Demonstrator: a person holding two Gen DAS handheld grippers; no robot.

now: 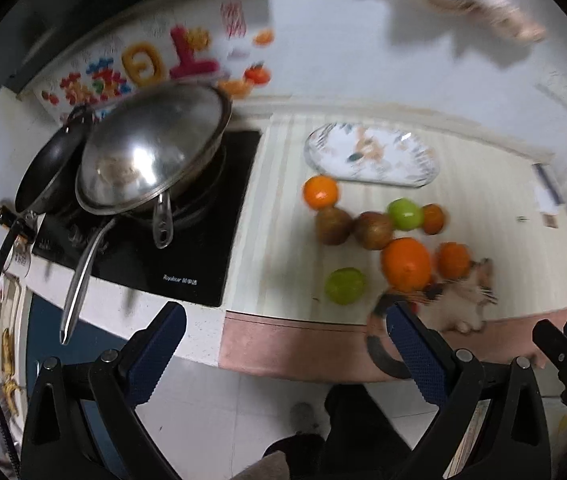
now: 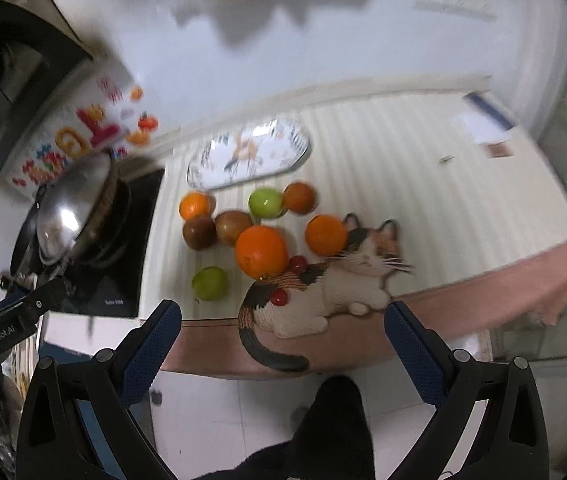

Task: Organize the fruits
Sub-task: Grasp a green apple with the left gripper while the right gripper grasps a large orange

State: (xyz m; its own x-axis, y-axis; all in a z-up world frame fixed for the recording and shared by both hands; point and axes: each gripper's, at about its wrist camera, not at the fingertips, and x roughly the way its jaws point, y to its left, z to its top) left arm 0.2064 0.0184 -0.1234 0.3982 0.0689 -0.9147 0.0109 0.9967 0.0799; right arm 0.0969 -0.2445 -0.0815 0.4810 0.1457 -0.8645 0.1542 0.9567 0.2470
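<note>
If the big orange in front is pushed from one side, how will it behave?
The big orange looks round and smooth, so it would probably roll rather than slide. Two small red fruits sit close beside it, so a push may knock them. The striped mat looks flat, so little would stop it.

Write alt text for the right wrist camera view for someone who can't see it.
Loose fruit, oranges, green apples and brownish ones, sits on a striped mat below an empty oval plate, beside a cat picture. The open right gripper hangs short of the counter, holding nothing; a stove with a lidded pan is at left.
</note>
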